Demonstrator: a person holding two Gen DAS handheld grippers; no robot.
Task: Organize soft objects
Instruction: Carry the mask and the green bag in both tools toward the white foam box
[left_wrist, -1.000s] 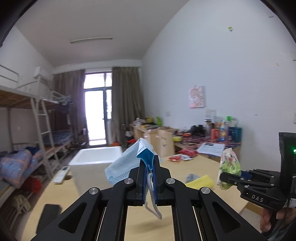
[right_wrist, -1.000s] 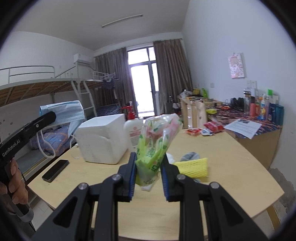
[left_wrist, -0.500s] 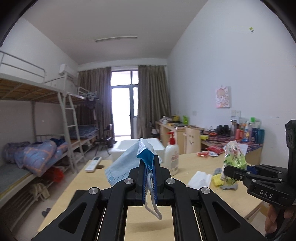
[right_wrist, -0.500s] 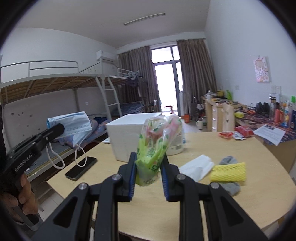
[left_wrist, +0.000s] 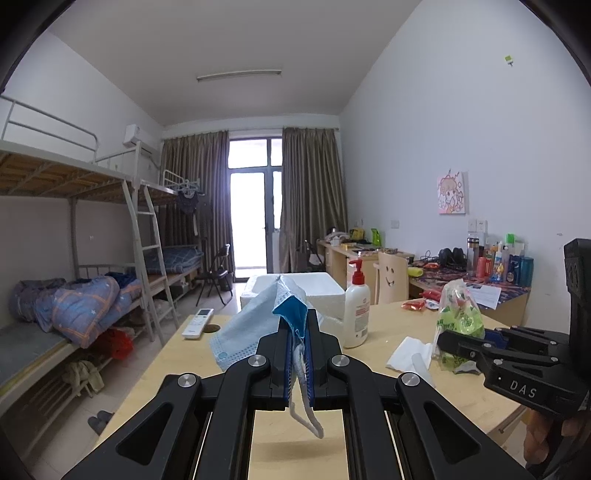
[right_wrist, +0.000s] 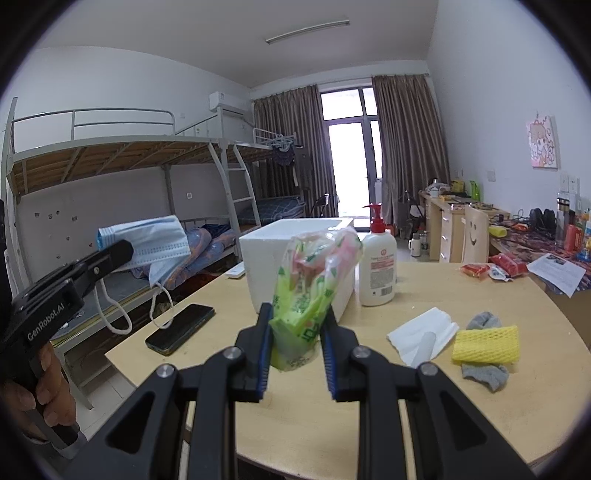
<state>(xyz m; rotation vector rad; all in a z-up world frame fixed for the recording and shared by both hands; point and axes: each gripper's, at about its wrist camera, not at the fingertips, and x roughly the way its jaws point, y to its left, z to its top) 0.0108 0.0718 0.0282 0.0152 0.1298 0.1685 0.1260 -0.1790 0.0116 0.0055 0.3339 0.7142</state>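
left wrist: mask (left_wrist: 258, 325) in left gripper (left_wrist: 297, 354)

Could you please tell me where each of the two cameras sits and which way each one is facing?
Left wrist: sits on the left gripper, facing down the room to the window; its fingers pinch a blue face mask; the right gripper and fingers of a hand show at right.
Right wrist: sits on the right gripper, facing over the wooden table; it holds a green plastic bag; the left gripper and a hand show at left.
Both share the white foam box and lotion pump bottle.
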